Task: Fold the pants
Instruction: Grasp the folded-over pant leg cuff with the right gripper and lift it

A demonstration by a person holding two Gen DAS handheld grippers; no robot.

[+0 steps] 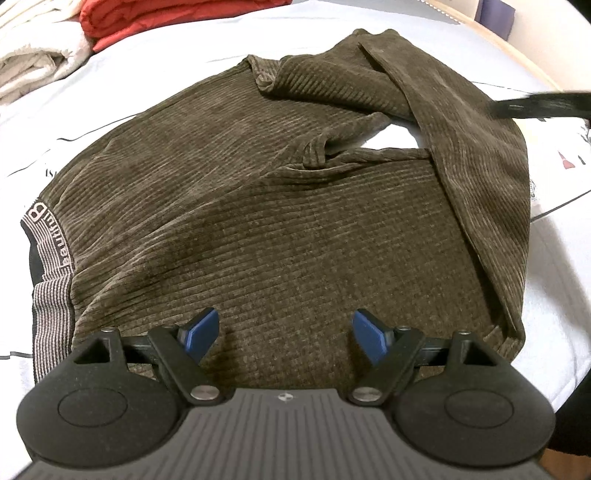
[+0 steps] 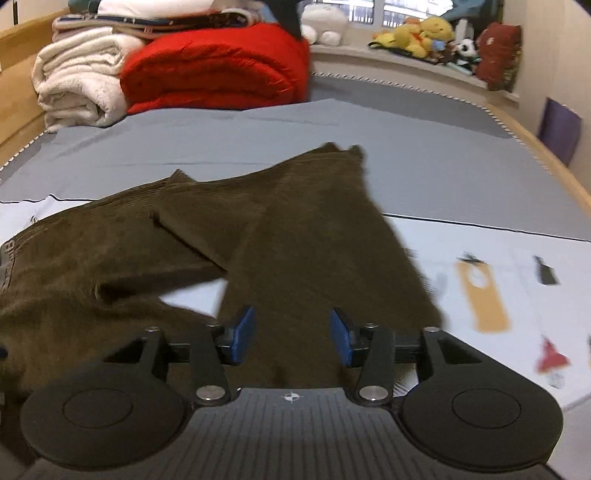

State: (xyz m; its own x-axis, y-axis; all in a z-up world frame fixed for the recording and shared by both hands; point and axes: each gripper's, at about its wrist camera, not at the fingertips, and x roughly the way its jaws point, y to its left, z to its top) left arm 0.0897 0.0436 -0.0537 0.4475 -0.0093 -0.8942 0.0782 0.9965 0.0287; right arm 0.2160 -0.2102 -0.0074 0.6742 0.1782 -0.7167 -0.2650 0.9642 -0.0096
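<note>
Brown corduroy pants [image 1: 258, 221] lie spread on the bed, with the striped waistband [image 1: 51, 236] at the left. One leg [image 1: 461, 129] is folded back across the right side, and a small patch of sheet shows between the legs. My left gripper [image 1: 284, 317] hovers open over the seat of the pants with nothing between its blue pads. In the right wrist view the pants [image 2: 295, 229] stretch away from me. My right gripper [image 2: 291, 314] is open above the near end of the folded leg, its pads clear of the cloth. A dark blurred bar [image 1: 535, 105] crosses the right edge of the left wrist view.
A rolled red quilt [image 2: 214, 70] and a white blanket [image 2: 77, 81] sit at the head of the bed. Plush toys [image 2: 424, 33] line the window sill. The wooden bed rail [image 2: 546, 162] runs along the right. The printed sheet [image 2: 480, 295] lies to the right of the pants.
</note>
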